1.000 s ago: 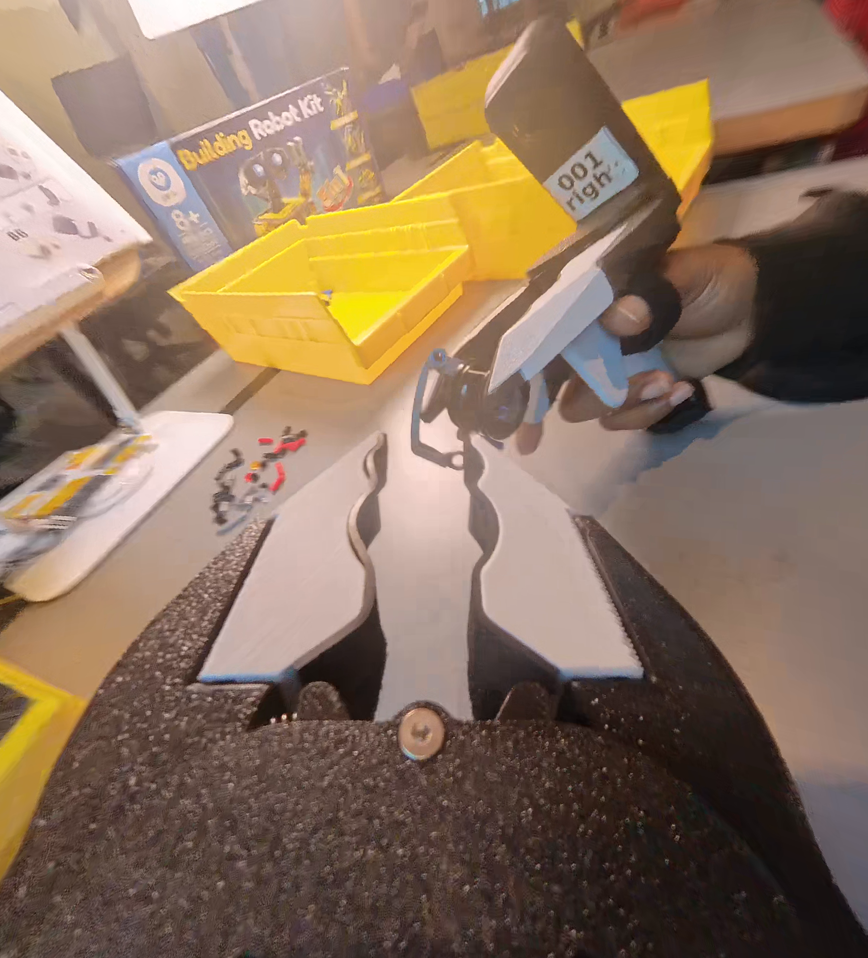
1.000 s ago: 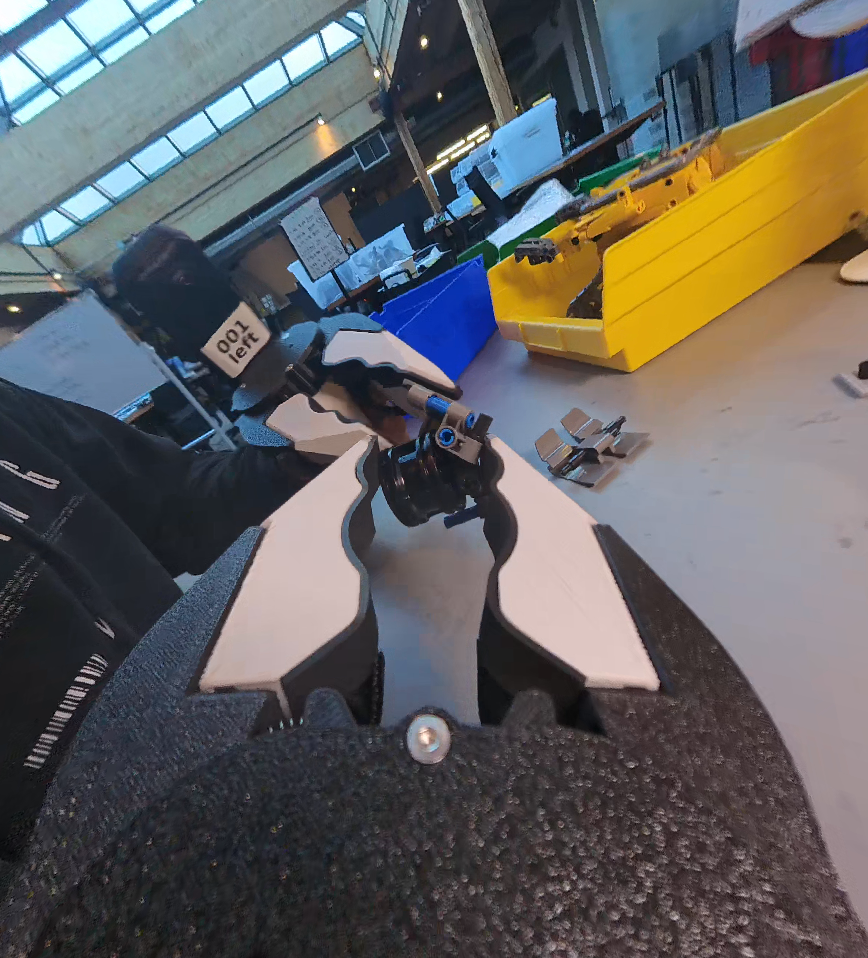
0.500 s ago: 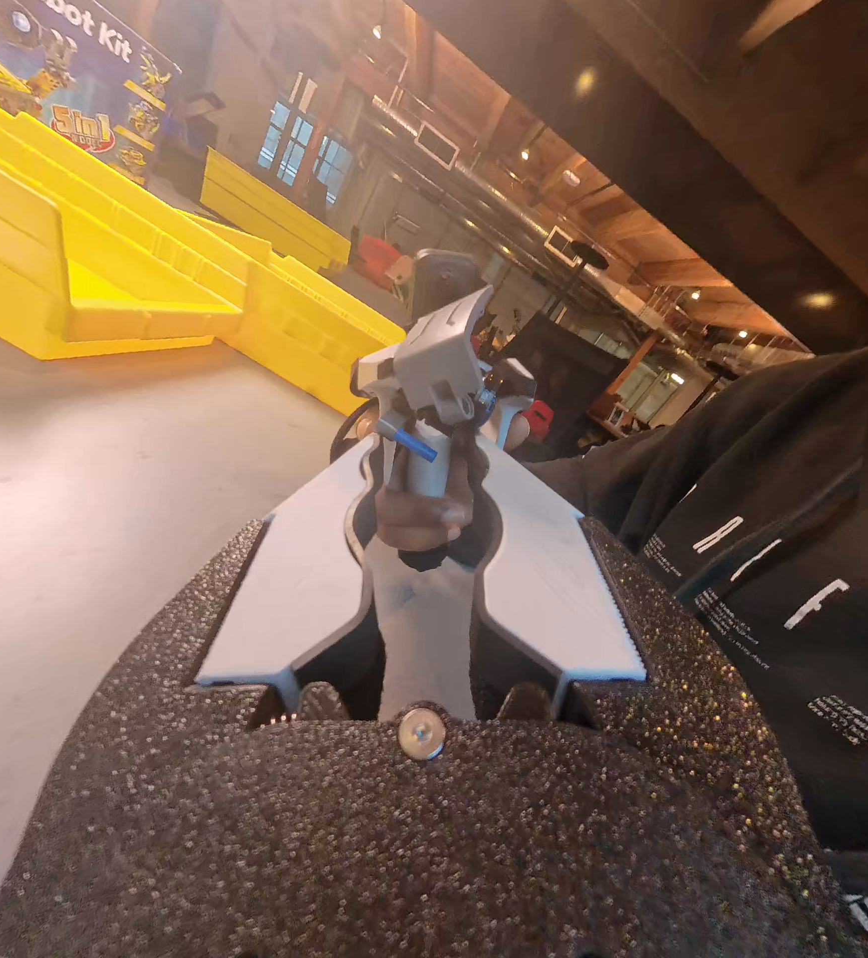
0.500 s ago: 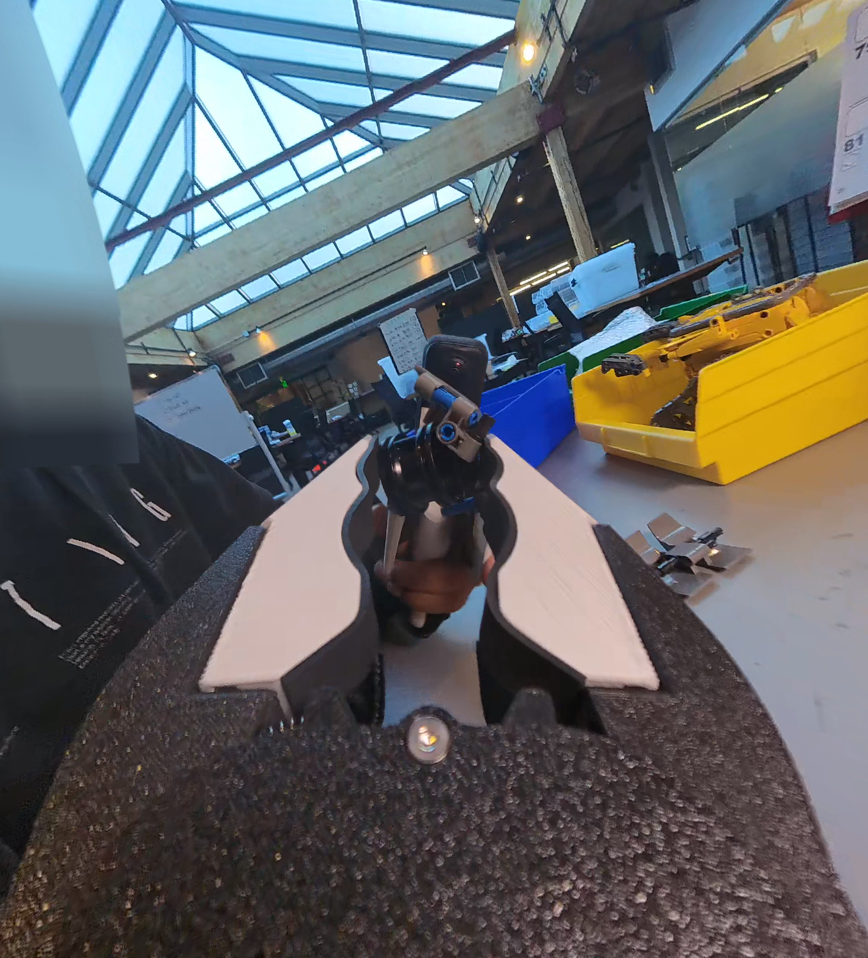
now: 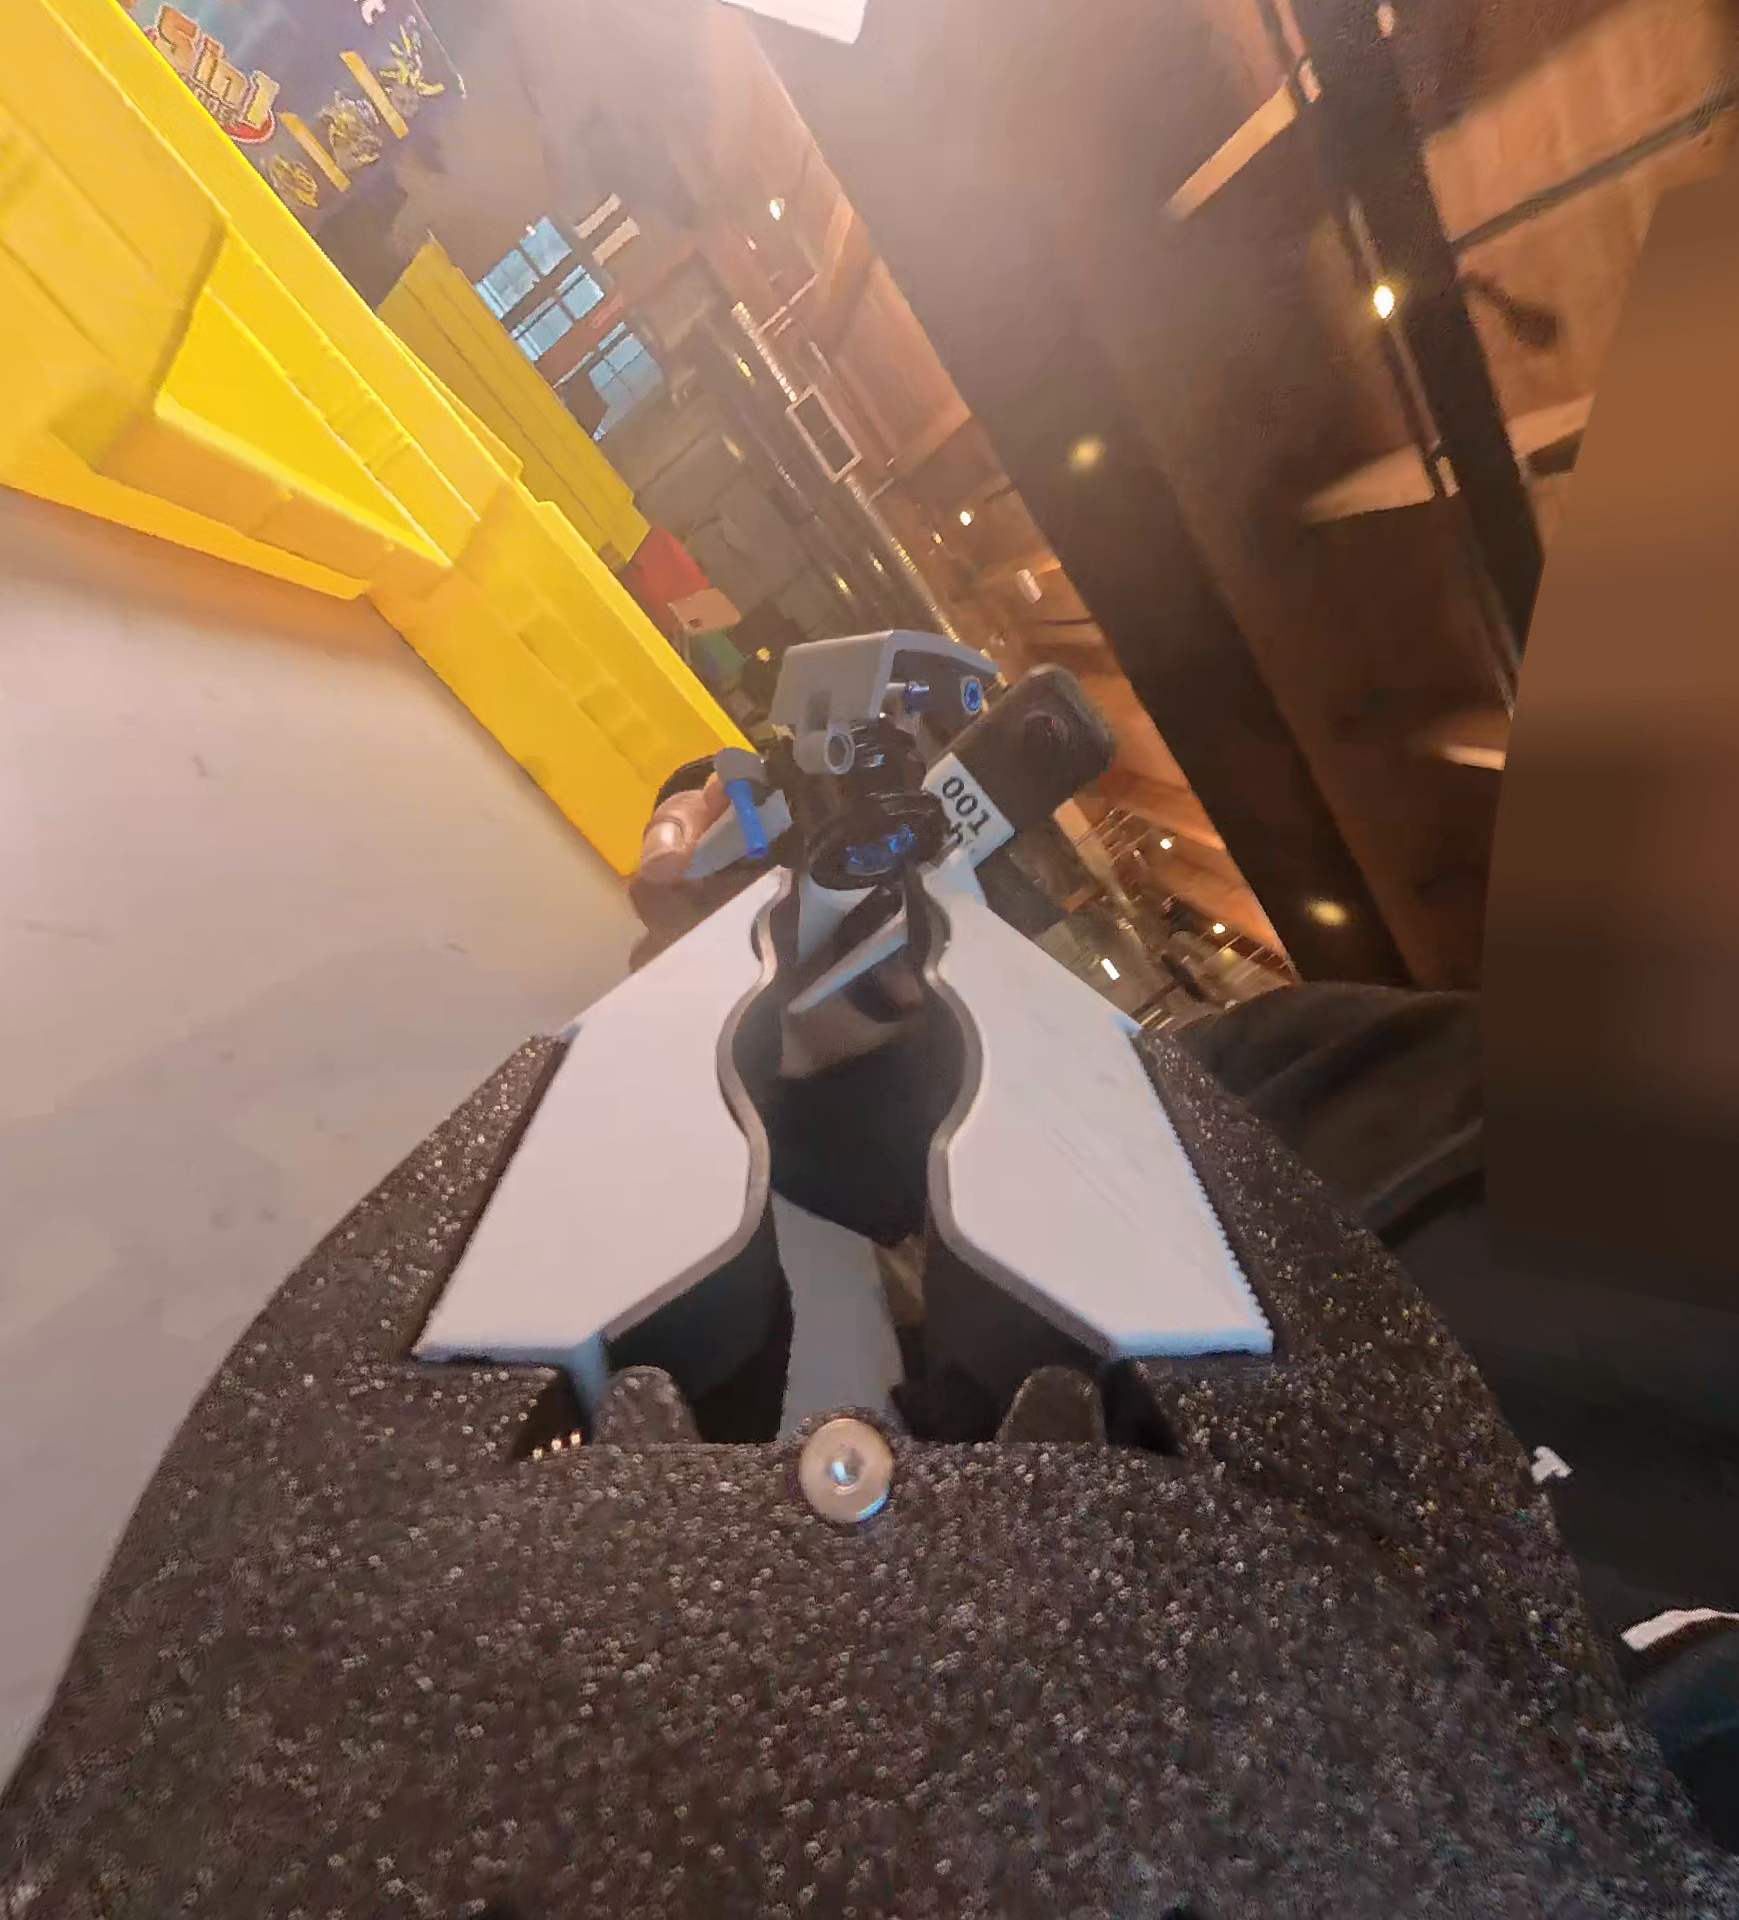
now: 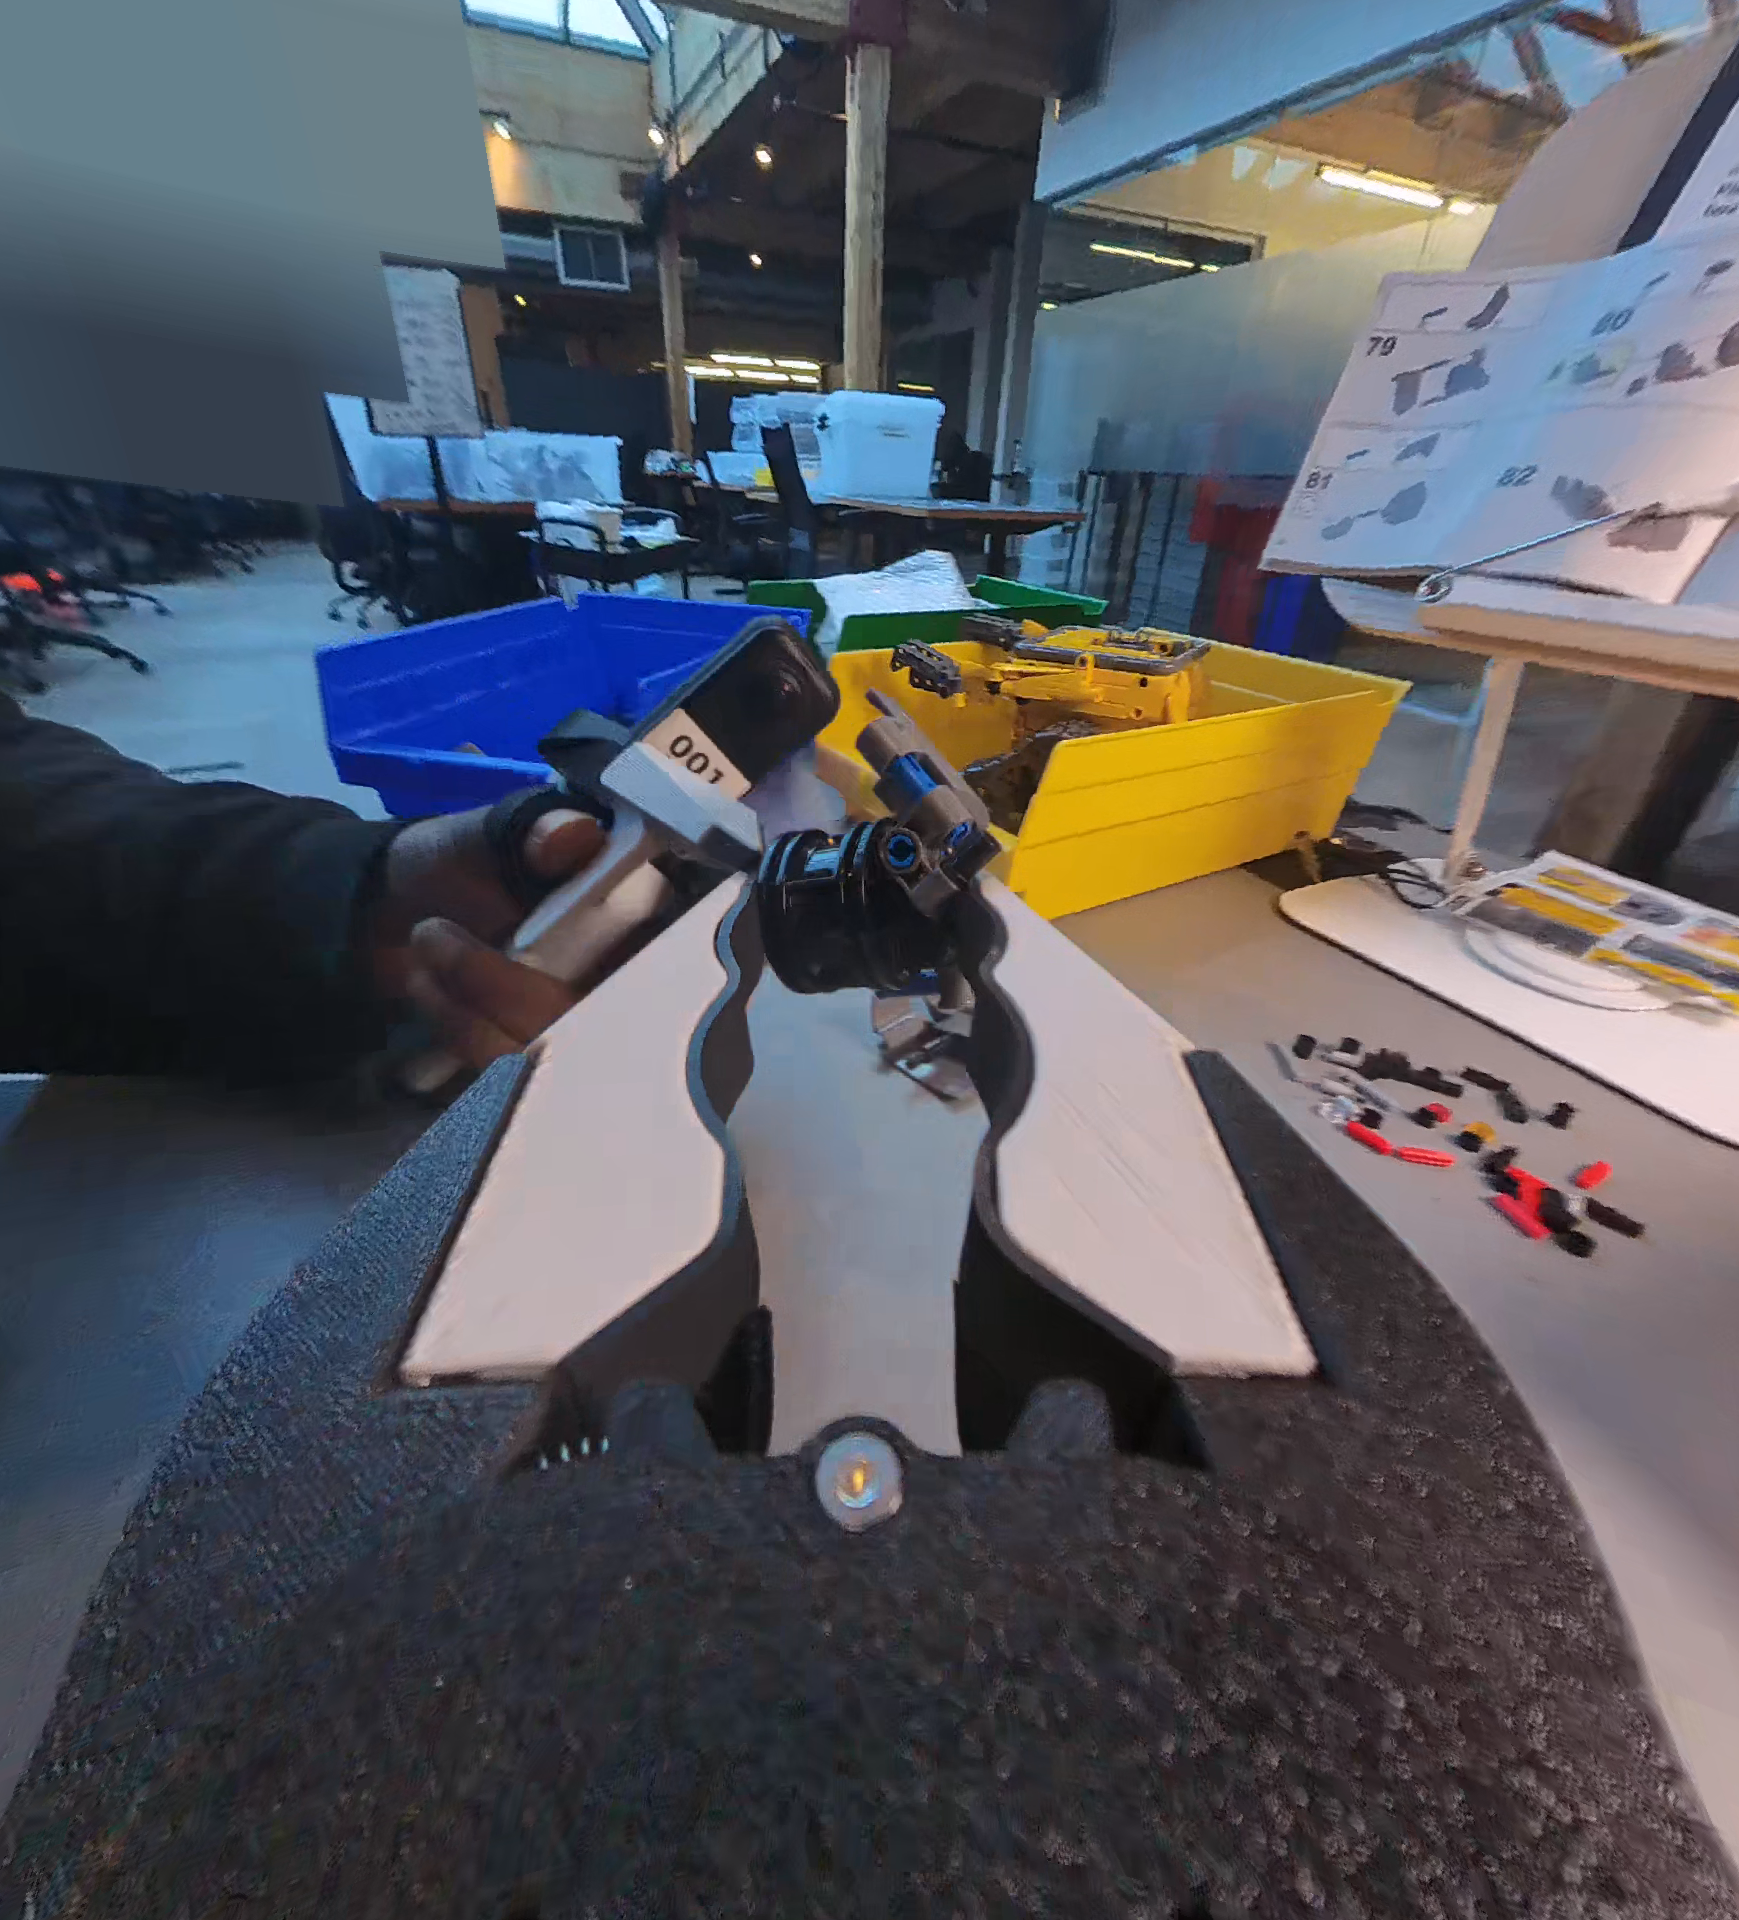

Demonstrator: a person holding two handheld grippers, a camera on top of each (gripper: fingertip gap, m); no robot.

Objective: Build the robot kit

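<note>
A small black wheel-like assembly (image 6: 823, 935) with blue pins and grey pieces sits between my right gripper's (image 6: 860, 904) fingertips, which are shut on it above the grey table (image 6: 1467, 1351). My left gripper (image 6: 740, 831), held in a person's hand (image 6: 470, 904), comes in from the left, and its tips meet the same assembly. In the left wrist view the assembly (image 5: 860, 831) sits right at my left gripper's (image 5: 852, 894) narrowly parted tips. The right gripper (image 5: 823, 769) faces me just behind it.
A yellow bin (image 6: 1208, 769) holding a yellow model, a blue bin (image 6: 491, 686) and an instruction booklet on a stand (image 6: 1571, 416) stand behind. Small loose pieces (image 6: 1447, 1132) lie to the right and a metal bracket (image 6: 922, 1049) lies under the assembly. More yellow bins (image 5: 221, 395) are on the left. Only a small space, under 4 cm, lies between the two pairs of fingers. Left tips and right tips are each some 15 cm from the metal bracket (image 6: 922, 1049).
Both grippers have swung round together with the assembly staying at their tips. The right view has tipped down from the ceiling to the table. The left view has tipped up toward the room.
</note>
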